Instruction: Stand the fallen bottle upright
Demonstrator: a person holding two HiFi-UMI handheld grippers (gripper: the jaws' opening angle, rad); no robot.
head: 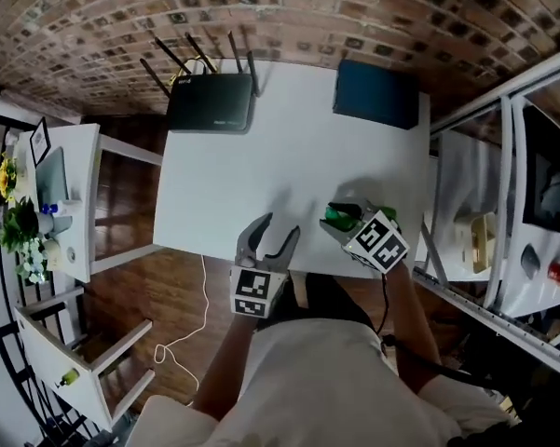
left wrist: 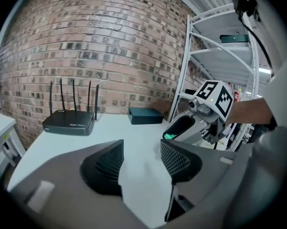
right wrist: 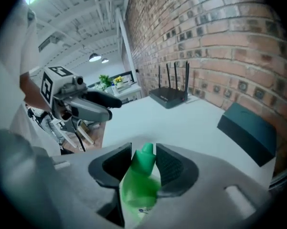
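**Green bottle (right wrist: 142, 178) gripped in the right gripper (right wrist: 143, 157)**

The bottle sits clamped between the closed jaws, its cap poking out past their tips, over the white surface (head: 289, 156). The left gripper (left wrist: 142, 159) hovers just beside, jaws apart with nothing between them. A black router (head: 211, 102) lies well beyond both jaws.

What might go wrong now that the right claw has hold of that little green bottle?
The right gripper pinches the green bottle near its narrow cap end. The bottle sits tilted between the jaws, so it may slip or twist. It is near the white table's front edge; set down there, it might tip off. The open left gripper is close and might bump it.
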